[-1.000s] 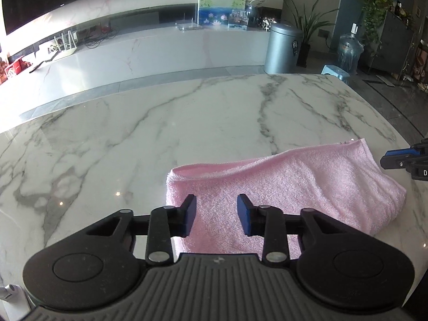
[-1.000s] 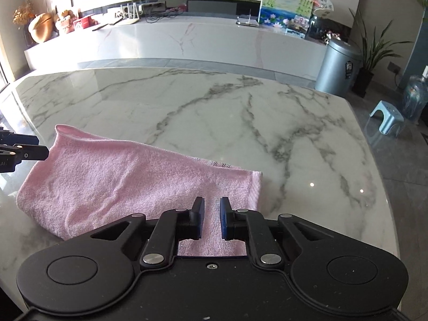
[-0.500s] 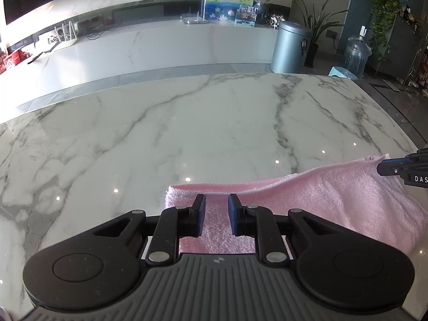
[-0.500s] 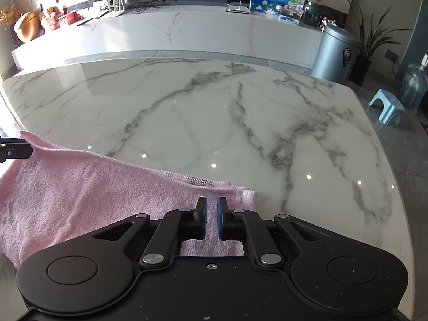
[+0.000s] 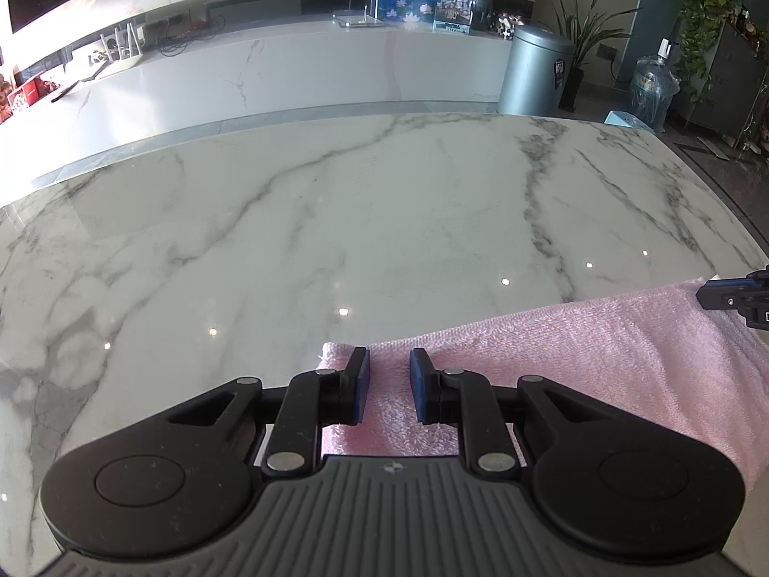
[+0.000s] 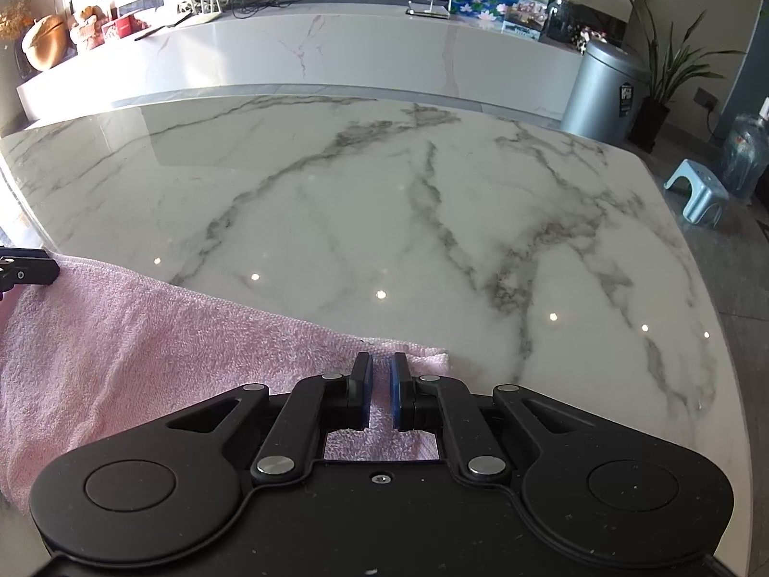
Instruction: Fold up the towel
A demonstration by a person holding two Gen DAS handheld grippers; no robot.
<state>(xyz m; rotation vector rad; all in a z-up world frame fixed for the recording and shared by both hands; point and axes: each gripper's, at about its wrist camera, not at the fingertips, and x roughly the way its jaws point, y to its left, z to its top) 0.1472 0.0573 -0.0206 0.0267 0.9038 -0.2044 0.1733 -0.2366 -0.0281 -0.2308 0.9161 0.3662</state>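
Observation:
A pink terry towel (image 5: 576, 360) lies as a folded strip along the near edge of the marble table (image 5: 360, 221). It also shows in the right wrist view (image 6: 144, 351). My left gripper (image 5: 388, 360) sits at the towel's left end, jaws a finger-width apart with pink cloth between and under them. My right gripper (image 6: 381, 363) is at the towel's right end, jaws nearly closed on the cloth. Each gripper's tip shows at the other view's edge: the right gripper in the left wrist view (image 5: 735, 295), the left gripper in the right wrist view (image 6: 29, 271).
A long white counter (image 5: 288, 77) with cables, pictures and small items runs behind the table. A grey bin (image 5: 538, 69), plants, a water bottle (image 6: 742, 158) and a blue stool (image 6: 697, 192) stand on the floor to the right.
Both grippers have drawn back toward the near table edge with the towel. The left jaws closed at half a second ago and have widened again. The right jaws stayed nearly closed on the cloth.

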